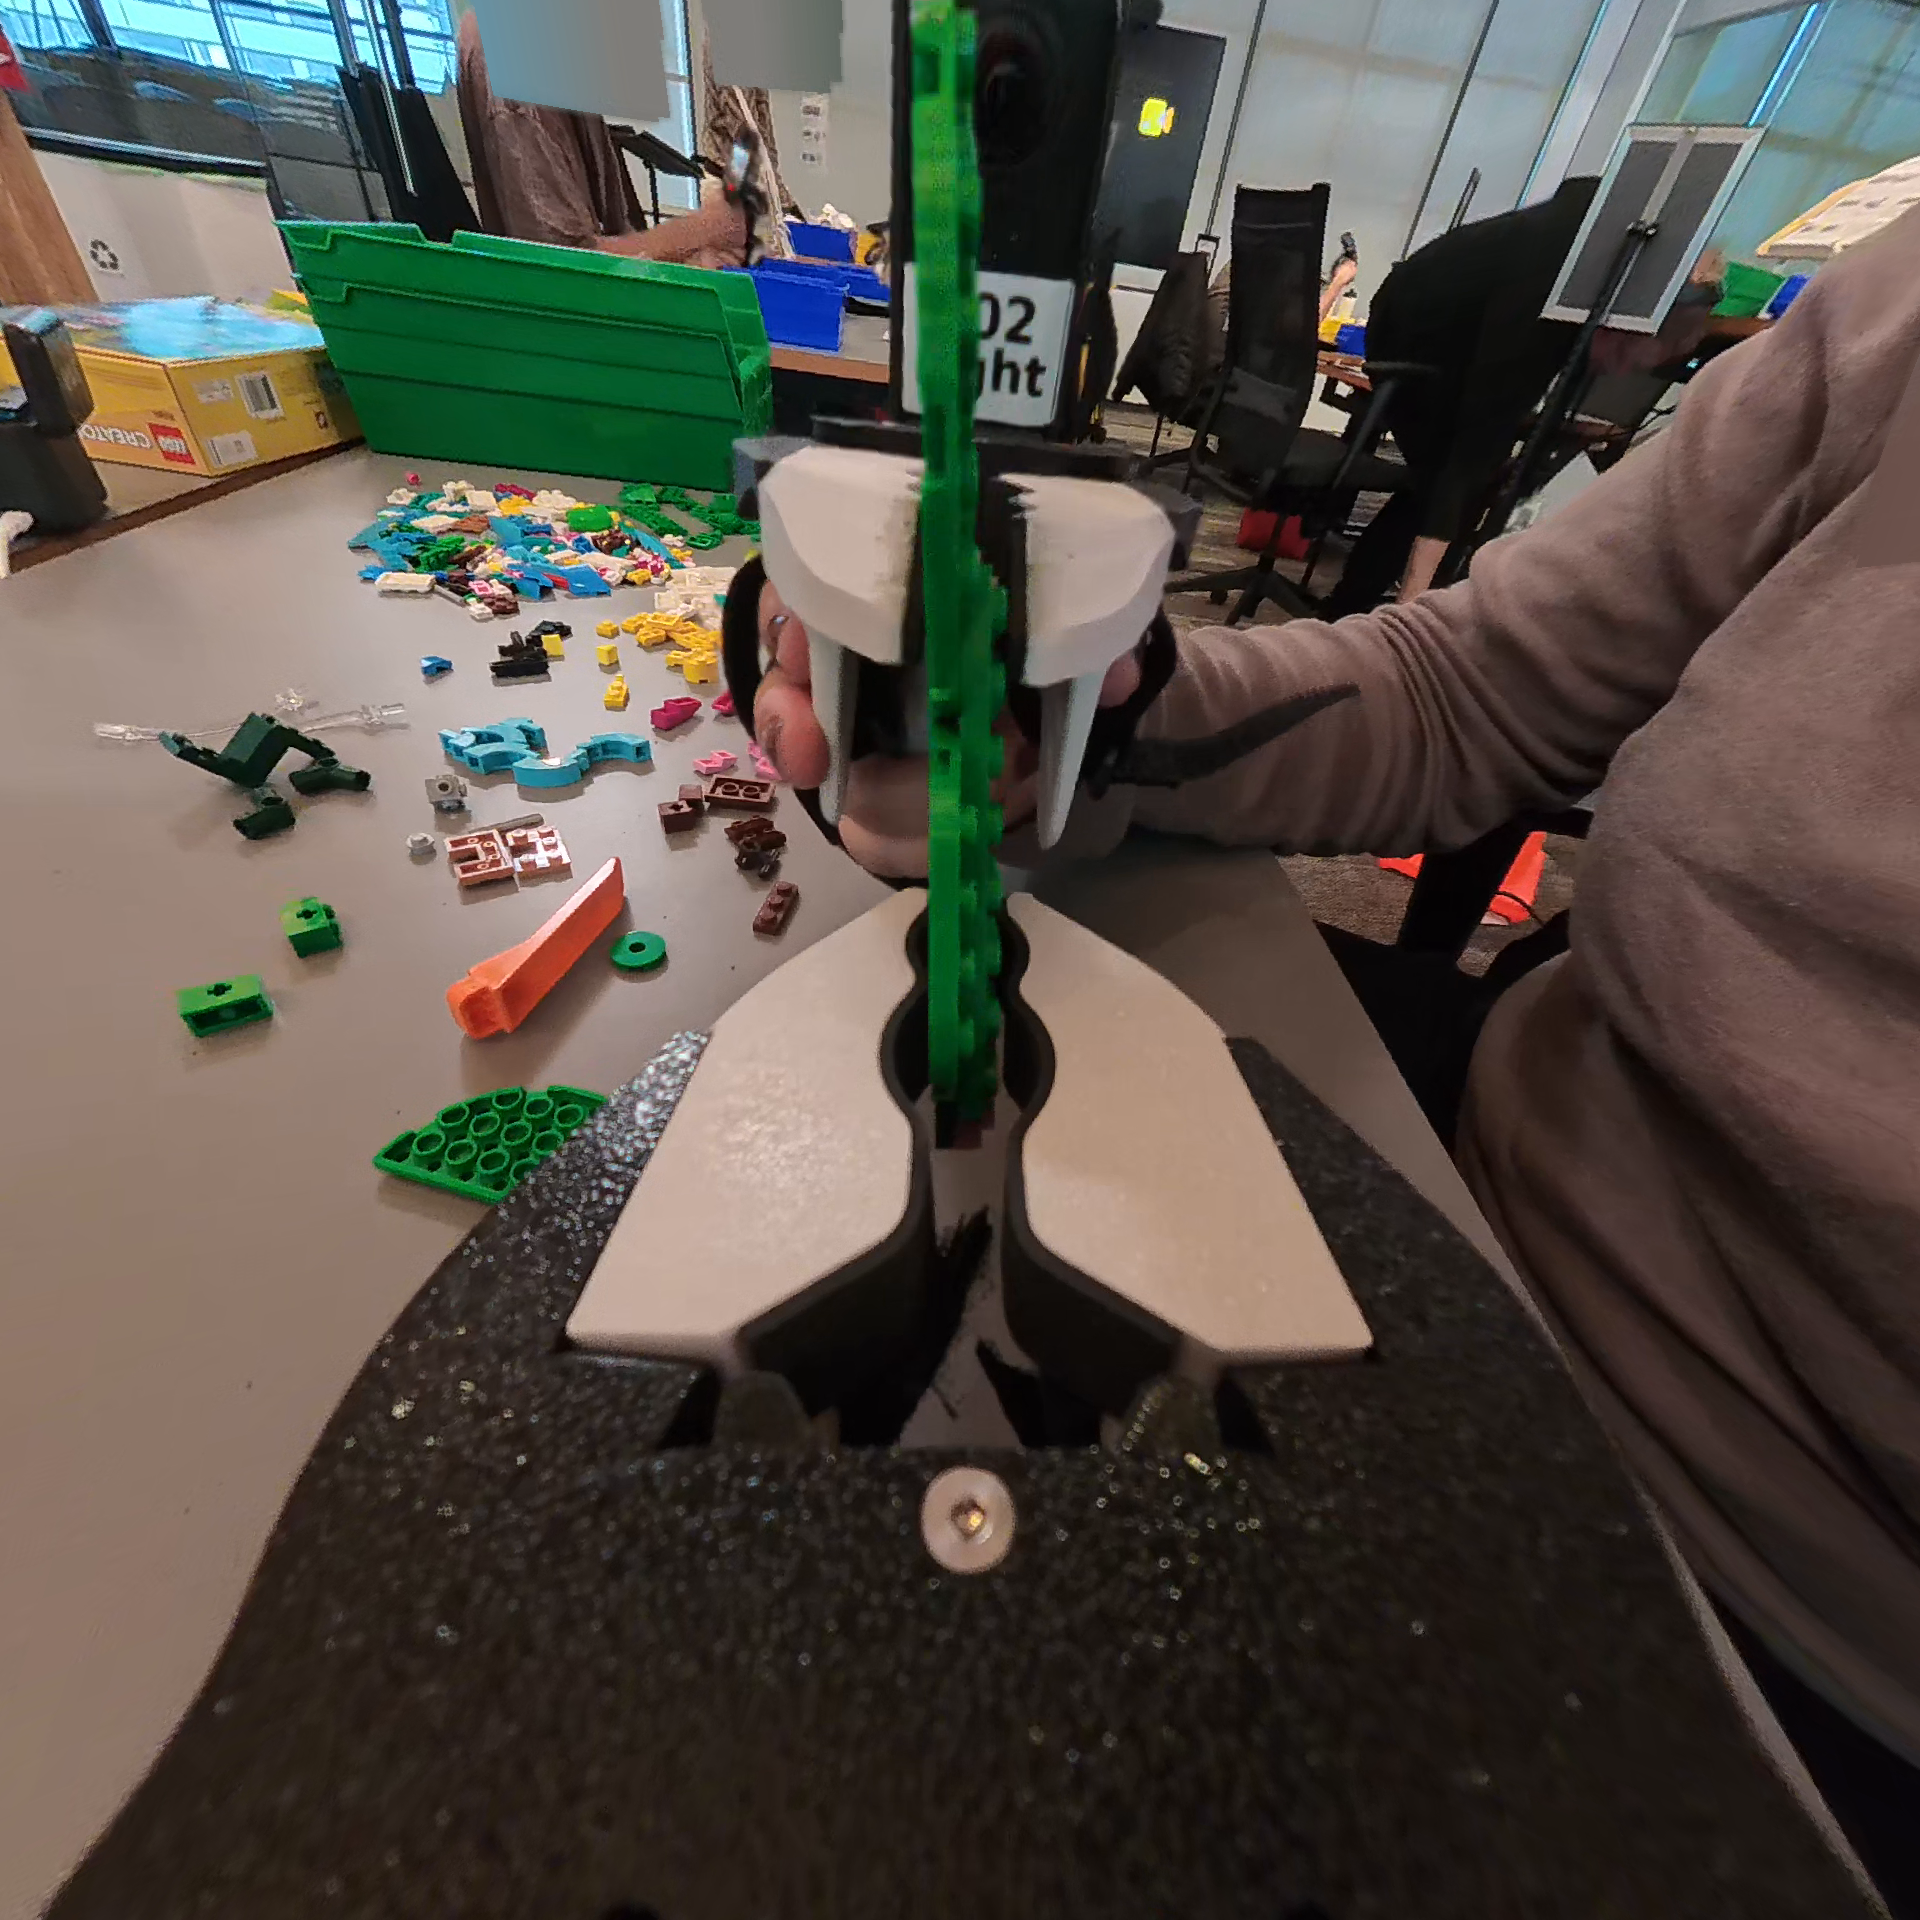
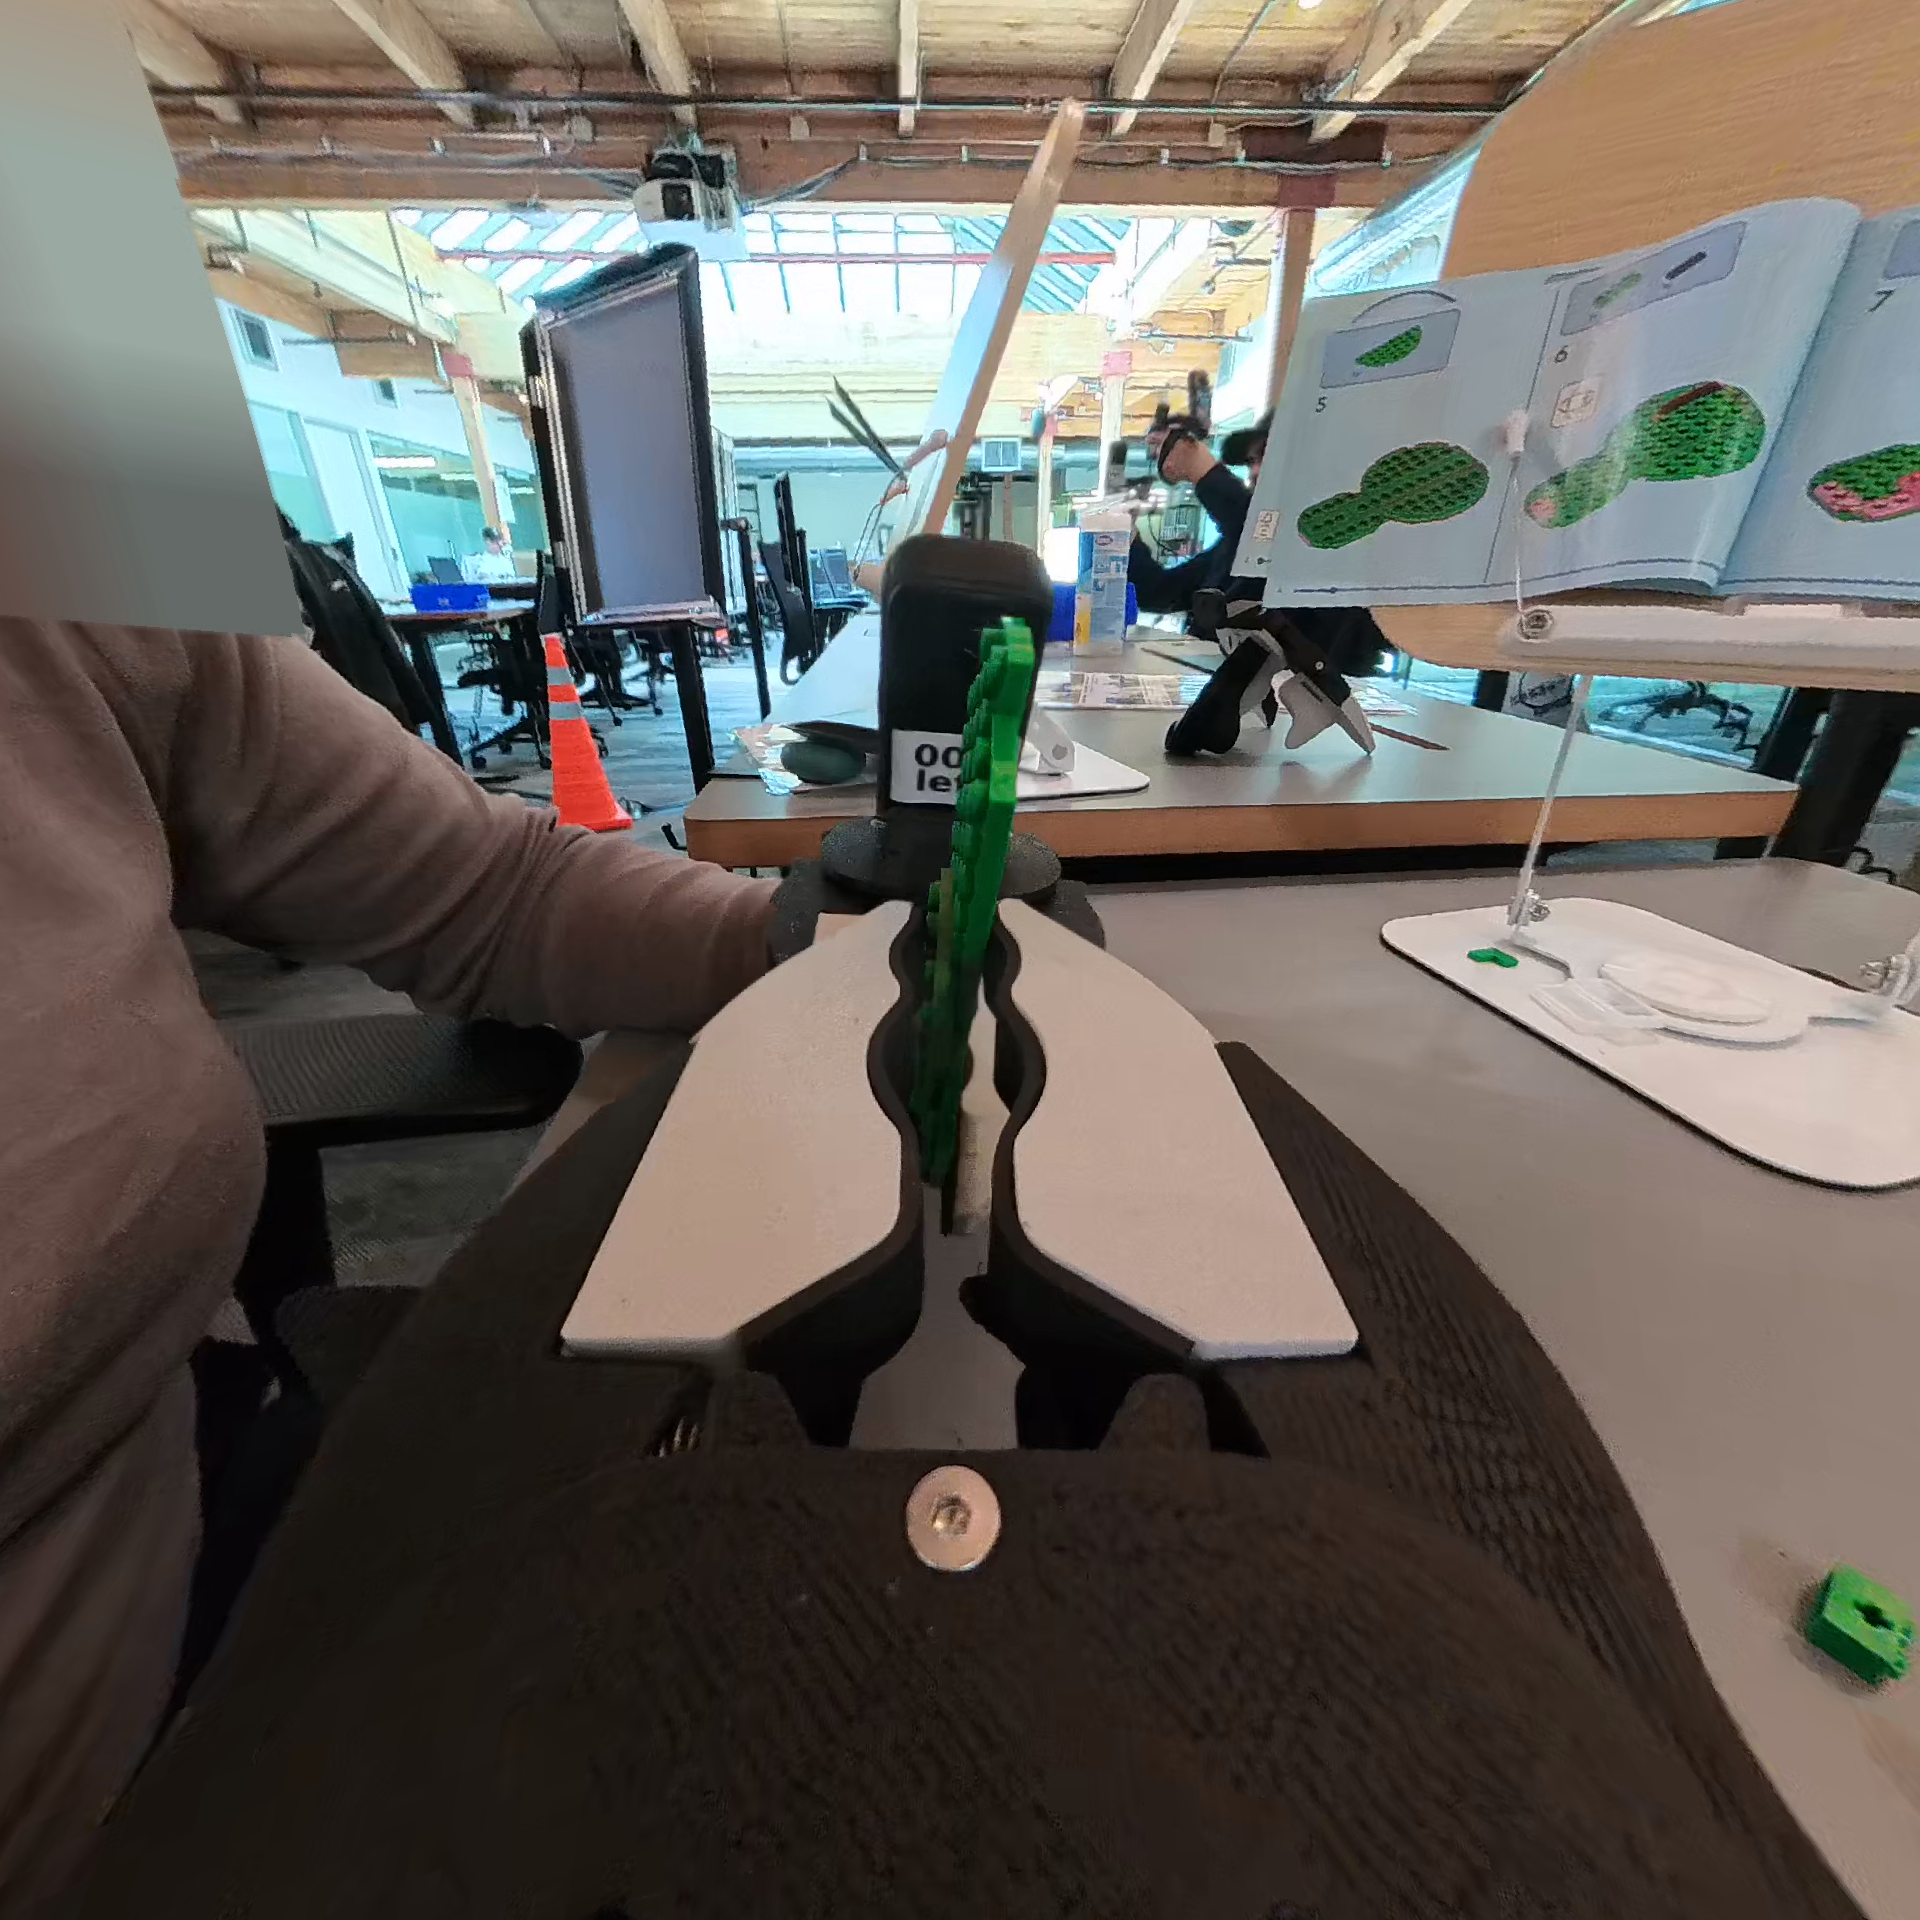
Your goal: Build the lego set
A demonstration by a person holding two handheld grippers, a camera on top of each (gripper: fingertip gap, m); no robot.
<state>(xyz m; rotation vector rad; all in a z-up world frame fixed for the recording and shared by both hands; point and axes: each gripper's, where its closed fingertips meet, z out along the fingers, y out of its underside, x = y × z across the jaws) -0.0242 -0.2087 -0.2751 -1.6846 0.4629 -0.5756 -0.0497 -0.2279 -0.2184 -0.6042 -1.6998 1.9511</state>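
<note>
Held on edge in the air above the grey table (image 1: 260,1299), the green plate assembly (image 1: 961,727) stands between the two tools, which face each other. Clamped on its near edge by the left gripper (image 1: 961,1023), fingers pressed against both faces. Clamped on the opposite edge by the right gripper (image 2: 961,1049) in the same way, with the plate running up between the white fingers (image 2: 790,1122). So both are grasping the same green piece, one from each side.

Judged from the open instruction booklet (image 2: 1558,436) on its stand, probably an early step: joining green plates into one base. To do this well:

- Keep the two grips in one line, so that no twist goes into the thin plate; otherwise a joint may open.
- Push straight through the studs, not sideways.
- Better to lay the assembly flat on the table before adding a piece, because pressing in the air gives little support.
- Loosen only one side at a time, never both together.

Ready on the table to the left: a rounded green plate (image 1: 488,1138) lying studs down, an orange brick separator (image 1: 540,951), two small green bricks (image 1: 223,1003), and farther off a mixed pile of loose pieces (image 1: 540,551). Which piece comes next cannot be told with certainty.
</note>
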